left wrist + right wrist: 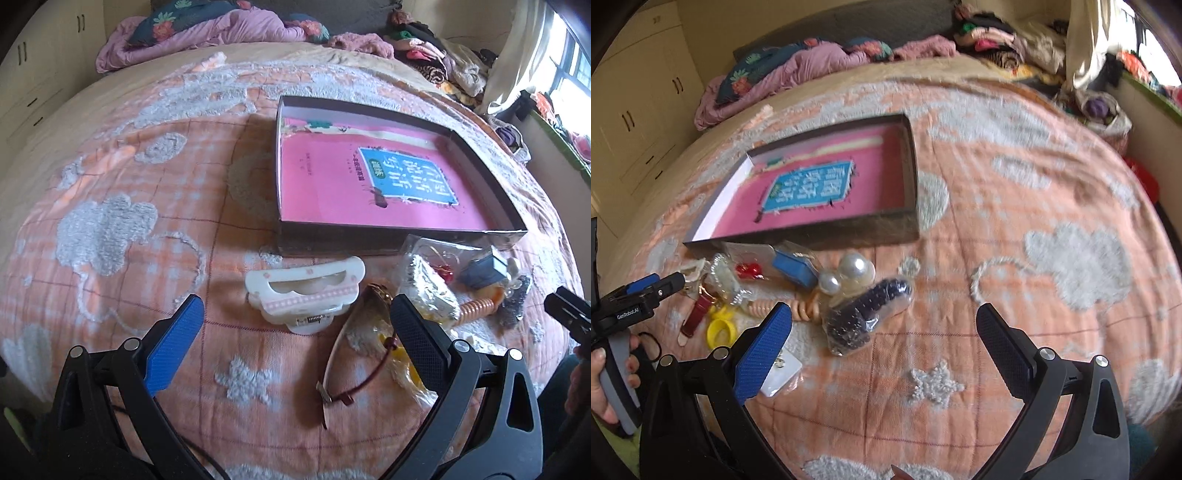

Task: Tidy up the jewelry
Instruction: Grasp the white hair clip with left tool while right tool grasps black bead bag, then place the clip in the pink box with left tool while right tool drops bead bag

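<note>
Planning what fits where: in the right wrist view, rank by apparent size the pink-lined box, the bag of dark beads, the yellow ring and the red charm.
1. Pink-lined shallow cardboard box
2. Clear bag of dark beads
3. Yellow plastic ring
4. Small red charm

The box lies farther away yet looks largest.

The left gripper (295, 332) is hovering with jaws spread wide. The right gripper (884, 334) is gaping likewise. A hand (607, 384) is gripping the left handle.

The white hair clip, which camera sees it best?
The left wrist view: the white hair clip lies whole and sharp on the bedspread between the open fingers, in front of the box. In the right wrist view only a small white edge peeks out beside the left gripper.
</note>
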`<state>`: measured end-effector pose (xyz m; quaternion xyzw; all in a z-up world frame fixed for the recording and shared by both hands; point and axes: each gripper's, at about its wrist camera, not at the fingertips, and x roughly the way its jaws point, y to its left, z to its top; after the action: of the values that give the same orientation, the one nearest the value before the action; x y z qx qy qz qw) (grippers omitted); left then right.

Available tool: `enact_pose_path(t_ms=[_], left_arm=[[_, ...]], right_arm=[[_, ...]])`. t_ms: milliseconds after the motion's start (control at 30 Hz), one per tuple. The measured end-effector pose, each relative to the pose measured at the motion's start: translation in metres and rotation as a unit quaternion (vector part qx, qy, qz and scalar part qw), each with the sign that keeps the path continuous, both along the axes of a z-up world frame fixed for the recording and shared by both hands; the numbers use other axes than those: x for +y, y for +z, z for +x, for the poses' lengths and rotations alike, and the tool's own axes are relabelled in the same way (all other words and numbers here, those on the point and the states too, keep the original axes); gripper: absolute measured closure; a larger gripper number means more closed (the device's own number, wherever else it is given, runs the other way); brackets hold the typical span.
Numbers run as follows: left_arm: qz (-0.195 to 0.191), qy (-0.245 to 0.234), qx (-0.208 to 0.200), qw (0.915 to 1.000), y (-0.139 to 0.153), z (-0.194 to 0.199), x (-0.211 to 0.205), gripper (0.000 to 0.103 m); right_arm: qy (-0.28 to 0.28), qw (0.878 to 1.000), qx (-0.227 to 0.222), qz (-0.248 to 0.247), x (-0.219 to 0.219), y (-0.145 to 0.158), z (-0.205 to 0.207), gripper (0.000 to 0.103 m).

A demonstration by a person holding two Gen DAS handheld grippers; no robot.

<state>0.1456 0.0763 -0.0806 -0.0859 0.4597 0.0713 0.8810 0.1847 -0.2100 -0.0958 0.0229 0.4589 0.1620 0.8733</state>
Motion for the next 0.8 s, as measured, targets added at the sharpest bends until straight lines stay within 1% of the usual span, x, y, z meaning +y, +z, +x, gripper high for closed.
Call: enact_pose_path(t_ms=[67, 100, 167, 200, 233, 267, 367, 400, 467, 533, 600, 633, 667, 700, 733, 800], left_arm=[[-0.009, -0.003, 0.005, 0.9999, -0.005, 0.004, 0.0, 0.009], [-0.01, -0.003, 0.008, 0.9999, -0.008, 0.006, -0.001, 0.009], [-0.013, 0.002, 0.013, 0.9998, -0.011, 0.01, 0.002, 0.011], [-0.019, 0.006, 0.013, 0.9997, -0.013, 0.011, 0.004, 0.012], [-0.021, 0.009, 0.013, 0.9997, -0.014, 0.012, 0.005, 0.012], [-0.022, 0.011, 0.012, 0.9996, -0.014, 0.013, 0.006, 0.012], [-0.03, 0.012, 0.014, 0.9994, -0.015, 0.015, 0.007, 0.012], [-0.037, 0.011, 0.014, 0.9992, -0.015, 0.014, 0.007, 0.014], [-0.05, 0.013, 0.014, 0.9986, -0.017, 0.016, 0.01, 0.015], [-0.064, 0.016, 0.013, 0.9977, -0.018, 0.018, 0.012, 0.018], [-0.071, 0.014, 0.009, 0.9973, -0.018, 0.021, 0.012, 0.028], [-0.075, 0.012, 0.008, 0.997, -0.018, 0.023, 0.01, 0.029], [-0.076, 0.009, 0.009, 0.997, -0.018, 0.025, 0.008, 0.032], [-0.074, 0.005, 0.013, 0.9972, -0.019, 0.028, 0.005, 0.038], [-0.074, 0.0, 0.016, 0.9972, -0.02, 0.031, 0.004, 0.04], [-0.072, -0.004, 0.017, 0.9973, -0.022, 0.034, 0.001, 0.04]], right_arm=[[-0.001, 1.0, 0.01, 0.013, 0.0, -0.009, 0.005, 0.005], [-0.001, 1.0, 0.012, 0.011, 0.001, -0.012, 0.007, 0.005], [0.007, 1.0, 0.016, 0.017, 0.005, -0.018, 0.012, 0.012], [0.009, 1.0, 0.022, 0.019, 0.006, -0.021, 0.014, 0.019], [0.008, 0.999, 0.03, 0.023, 0.007, -0.024, 0.017, 0.023], [0.008, 0.999, 0.035, 0.03, 0.008, -0.028, 0.02, 0.026], [0.015, 0.998, 0.035, 0.042, 0.008, -0.032, 0.023, 0.039], [0.028, 0.997, 0.036, 0.056, 0.009, -0.032, 0.022, 0.051], [0.036, 0.998, 0.025, 0.055, 0.01, -0.031, 0.02, 0.055], [0.037, 0.997, 0.016, 0.062, 0.008, -0.028, 0.017, 0.06], [0.031, 0.997, 0.006, 0.066, 0.002, -0.025, 0.013, 0.061], [0.027, 0.998, 0.001, 0.065, -0.001, -0.023, 0.012, 0.062], [0.022, 0.998, -0.007, 0.065, -0.005, -0.019, 0.01, 0.063], [0.019, 0.998, -0.011, 0.066, -0.008, -0.017, 0.01, 0.07], [0.015, 0.997, -0.014, 0.068, -0.012, -0.014, 0.009, 0.07], [0.015, 0.998, -0.026, 0.064, -0.016, -0.01, 0.008, 0.07]])
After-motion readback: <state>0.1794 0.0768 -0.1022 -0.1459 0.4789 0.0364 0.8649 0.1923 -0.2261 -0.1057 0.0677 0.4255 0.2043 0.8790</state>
